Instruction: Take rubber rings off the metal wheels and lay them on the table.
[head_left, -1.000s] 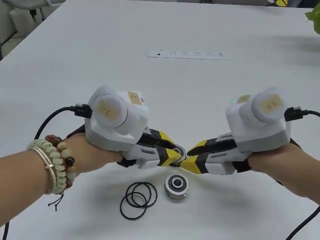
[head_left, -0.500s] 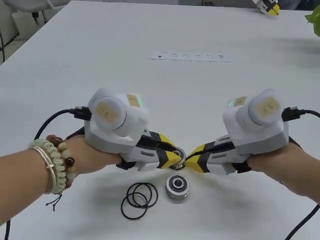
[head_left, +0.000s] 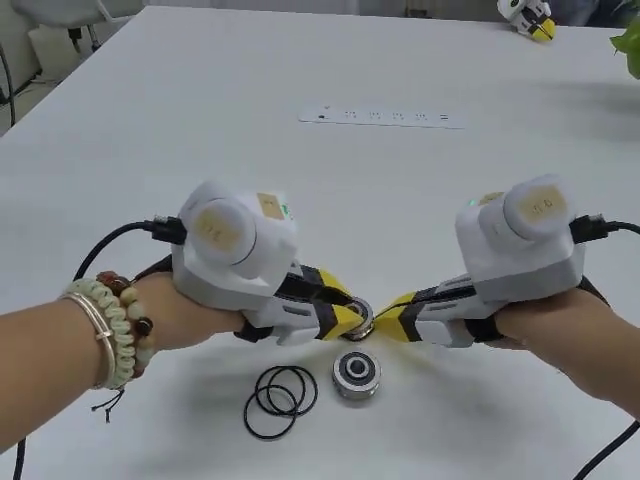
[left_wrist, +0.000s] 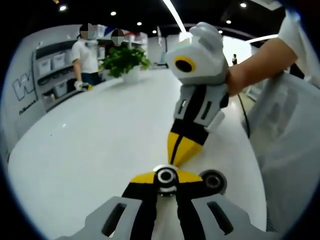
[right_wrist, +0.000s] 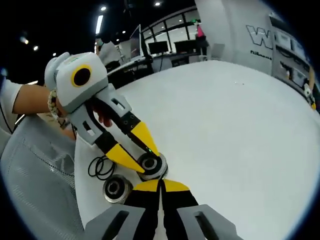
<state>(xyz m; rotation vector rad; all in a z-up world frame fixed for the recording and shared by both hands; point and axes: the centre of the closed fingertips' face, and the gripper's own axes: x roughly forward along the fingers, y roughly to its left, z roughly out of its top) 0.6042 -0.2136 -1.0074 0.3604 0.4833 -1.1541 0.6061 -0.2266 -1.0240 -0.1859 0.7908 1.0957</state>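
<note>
- Metal wheel (left_wrist: 166, 176) is sitting clamped between the left gripper (head_left: 350, 319)'s fingers (left_wrist: 142, 178).
- Right gripper (head_left: 389, 321)'s fingers (right_wrist: 175, 186) are pressing together, tips against that wheel.
- Rubber rings (head_left: 280, 393) are lying on the surface (head_left: 300, 200).

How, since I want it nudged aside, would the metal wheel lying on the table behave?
The wheel lies flat on its face, so it would probably slide, not roll. It looks solid metal, so likely heavy for its size. The thin rubber rings beside it would likely get shoved along.
</note>
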